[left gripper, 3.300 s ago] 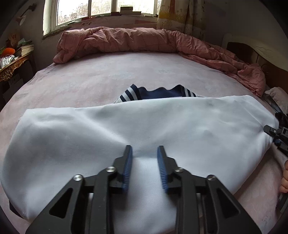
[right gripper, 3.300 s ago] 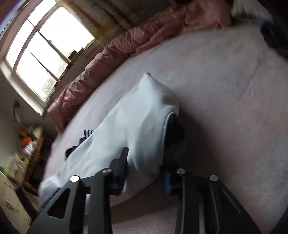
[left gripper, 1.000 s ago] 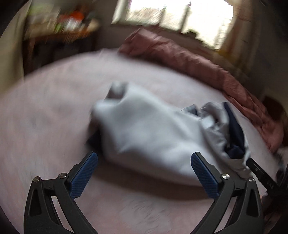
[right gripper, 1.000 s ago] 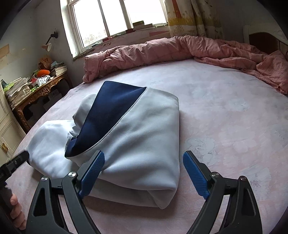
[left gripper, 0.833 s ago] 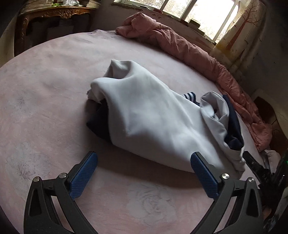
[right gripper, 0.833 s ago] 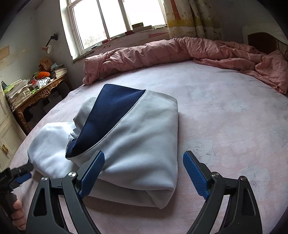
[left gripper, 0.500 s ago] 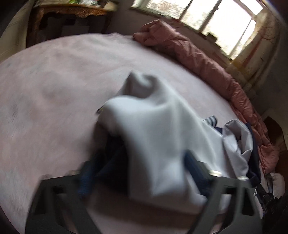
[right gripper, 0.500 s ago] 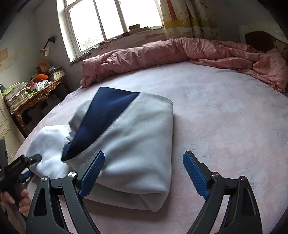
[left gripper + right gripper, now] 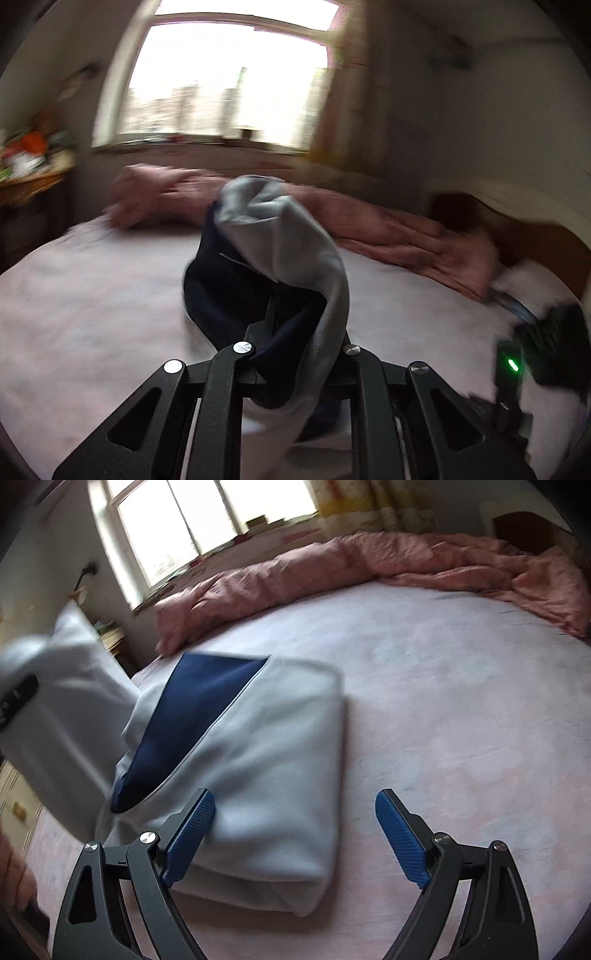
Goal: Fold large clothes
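Note:
A large white garment with navy lining [image 9: 266,760] lies partly folded on the pink bed sheet [image 9: 461,709]. My left gripper [image 9: 295,332] is shut on one end of the garment [image 9: 288,240] and holds it lifted above the bed; its fingertips are hidden by the cloth. In the right wrist view that lifted end [image 9: 62,701] hangs at the left, blurred. My right gripper [image 9: 295,823] is open and empty, low over the near edge of the folded part.
A rumpled pink duvet [image 9: 369,565] lies along the far side of the bed under the window [image 9: 199,513]. A cluttered wooden side table [image 9: 26,173] stands at the left. The right-hand tool with a green light [image 9: 513,365] shows at the left wrist view's right edge.
My left gripper went from wide open beside the garment to shut on its end and lifted it off the bed. My right gripper stayed open over the folded part.

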`<state>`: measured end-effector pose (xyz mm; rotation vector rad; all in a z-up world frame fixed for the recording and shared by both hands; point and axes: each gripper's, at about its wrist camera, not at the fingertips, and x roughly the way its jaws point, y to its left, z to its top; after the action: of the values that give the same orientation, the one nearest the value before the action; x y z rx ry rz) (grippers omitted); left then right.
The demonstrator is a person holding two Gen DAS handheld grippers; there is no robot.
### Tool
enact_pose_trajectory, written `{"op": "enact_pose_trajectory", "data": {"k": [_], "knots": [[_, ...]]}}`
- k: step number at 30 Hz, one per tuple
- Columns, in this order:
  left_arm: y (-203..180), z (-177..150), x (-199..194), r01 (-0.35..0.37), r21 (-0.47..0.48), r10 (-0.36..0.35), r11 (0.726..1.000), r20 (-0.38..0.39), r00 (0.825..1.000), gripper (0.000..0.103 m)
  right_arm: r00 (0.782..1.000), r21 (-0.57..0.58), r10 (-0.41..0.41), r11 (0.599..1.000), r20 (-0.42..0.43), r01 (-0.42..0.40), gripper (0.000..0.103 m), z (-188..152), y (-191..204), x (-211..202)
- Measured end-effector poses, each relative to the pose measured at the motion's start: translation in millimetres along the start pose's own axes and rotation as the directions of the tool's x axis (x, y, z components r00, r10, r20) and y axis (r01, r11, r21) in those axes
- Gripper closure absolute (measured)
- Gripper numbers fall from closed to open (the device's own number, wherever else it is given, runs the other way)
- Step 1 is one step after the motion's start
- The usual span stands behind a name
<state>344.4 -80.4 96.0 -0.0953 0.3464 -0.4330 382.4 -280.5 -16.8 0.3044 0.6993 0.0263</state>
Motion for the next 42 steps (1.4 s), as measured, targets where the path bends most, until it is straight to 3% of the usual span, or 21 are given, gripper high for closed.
{"op": "enact_pose_trajectory", "data": {"k": [3, 5, 8, 10, 13, 17, 19, 21, 23, 25, 28, 31, 34, 37, 41, 42], "knots": [[-41.8, -13.3, 28.8, 0.098, 0.077, -0.092, 0.992, -0.079, 0.993, 0.09, 0.988, 0.056, -0.115, 0.992, 0.102, 0.11, 0.013, 10.3, -23.8, -22.1], [-56.9, -32.8, 51.0, 0.149, 0.105, -0.13, 0.983, -0.17, 0.977, 0.09, 0.969, 0.119, -0.198, 0.976, 0.146, 0.182, 0.013, 16.5, -45.9, -34.2], [-55.4, -70.2, 85.6, 0.136, 0.091, -0.105, 0.987, -0.29, 0.951, 0.089, 0.942, 0.226, -0.296, 0.94, 0.161, 0.257, 0.013, 22.4, -80.0, -45.2], [-58.0, -83.9, 83.5, 0.118, 0.139, -0.077, 0.983, -0.274, 0.959, 0.088, 0.937, 0.286, -0.308, 0.924, 0.162, 0.254, 0.013, 24.7, -97.9, -51.0], [-60.7, -80.1, 76.7, 0.156, 0.111, -0.12, 0.982, -0.282, 0.952, 0.078, 0.957, 0.307, -0.24, 0.934, 0.161, 0.182, 0.013, 27.4, -105.1, -51.4], [-64.5, -80.9, 58.9, 0.21, 0.116, -0.173, 0.971, -0.268, 0.948, 0.048, 0.973, 0.253, -0.161, 0.961, 0.164, 0.117, 0.013, 27.9, -89.4, -47.8], [-66.7, -80.9, 37.8, 0.207, 0.08, -0.182, 0.975, -0.251, 0.951, 0.048, 0.97, 0.216, -0.141, 0.972, 0.198, 0.097, 0.013, 26.7, -79.4, -51.0], [-58.0, -77.5, 10.2, 0.263, 0.002, -0.258, 0.965, -0.192, 0.947, 0.047, 0.964, 0.182, -0.117, 0.98, 0.239, 0.074, 0.013, 24.4, -68.7, -57.9], [-50.5, -69.7, -22.0, 0.28, 0.004, -0.278, 0.96, -0.114, 0.954, 0.042, 0.956, 0.149, -0.085, 0.988, 0.282, 0.044, 0.013, 23.0, -58.4, -65.6], [-43.6, -60.1, -38.1, 0.226, 0.041, -0.222, 0.973, -0.07, 0.972, 0.034, 0.947, 0.129, -0.039, 0.992, 0.318, -0.003, 0.013, 21.6, -50.6, -71.8], [-28.6, -49.0, -40.1, 0.07, 0.07, -0.067, 0.995, -0.038, 0.997, 0.025, 0.94, 0.06, 0.094, 0.991, 0.328, -0.12, 0.012, 18.9, -36.2, -77.2], [2.7, -41.8, -21.4, -0.077, -0.023, 0.075, 0.997, -0.081, 0.994, 0.023, 0.923, -0.061, 0.28, 0.96, 0.264, -0.273, 0.019, 16.3, -11.8, -72.9], [43.2, -47.2, 6.4, -0.136, -0.166, 0.107, 0.977, -0.177, 0.978, 0.023, 0.921, -0.15, 0.284, 0.956, 0.267, -0.251, 0.025, 12.7, 11.7, -69.9], [72.6, -70.9, 23.6, -0.129, -0.279, 0.056, 0.951, -0.256, 0.965, 0.024, 0.927, -0.223, 0.269, 0.951, 0.26, -0.214, 0.041, 12.8, 31.4, -63.9], [80.6, -85.7, 24.4, 0.006, -0.351, -0.091, 0.936, -0.226, 0.97, 0.026, 0.9, -0.283, 0.38, 0.906, 0.211, -0.316, 0.049, 5.3, 45.0, -67.1], [76.3, -85.7, 23.7, 0.057, -0.344, -0.139, 0.937, -0.221, 0.965, 0.025, 0.917, -0.3, 0.361, 0.905, 0.168, -0.301, 0.05, 4.2, 53.2, -59.9]]}}
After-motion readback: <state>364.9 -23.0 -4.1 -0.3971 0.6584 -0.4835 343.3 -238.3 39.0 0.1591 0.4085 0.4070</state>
